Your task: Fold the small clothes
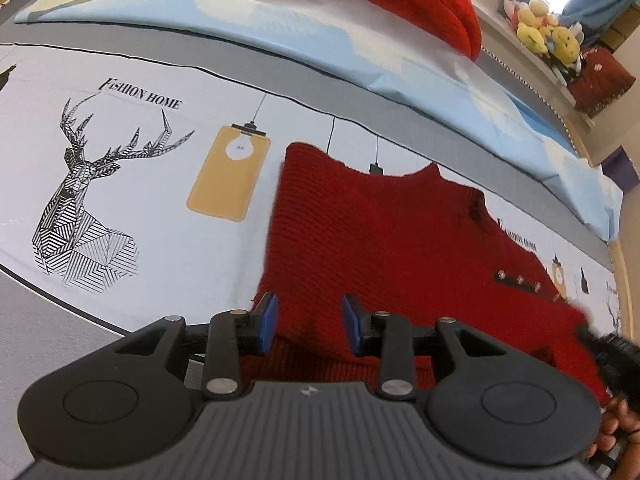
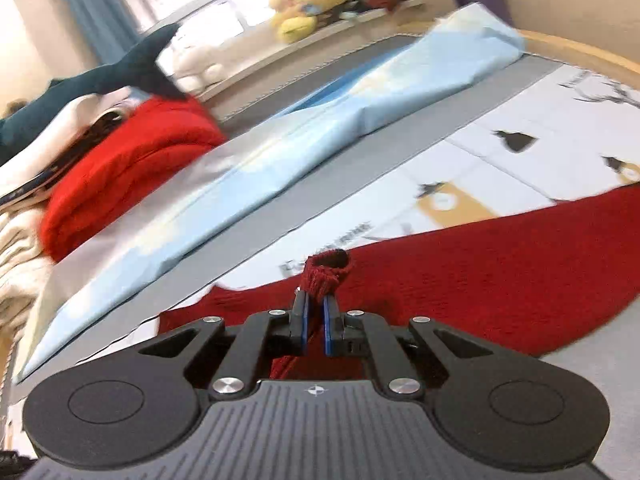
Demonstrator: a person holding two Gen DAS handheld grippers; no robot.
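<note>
A red knit sweater lies spread flat on the printed bed sheet, with small buttons near its right side. My left gripper hovers over the sweater's near left part, its blue pads apart and nothing pinched between them. In the right wrist view the sweater stretches off to the right. My right gripper is shut on a bunched bit of the sweater's edge, which pokes up past the fingertips.
A folded light blue sheet runs along the far side of the bed. A folded red garment lies on a pile of pale clothes beyond it. Plush toys sit on the windowsill. A person's hand shows at the lower right.
</note>
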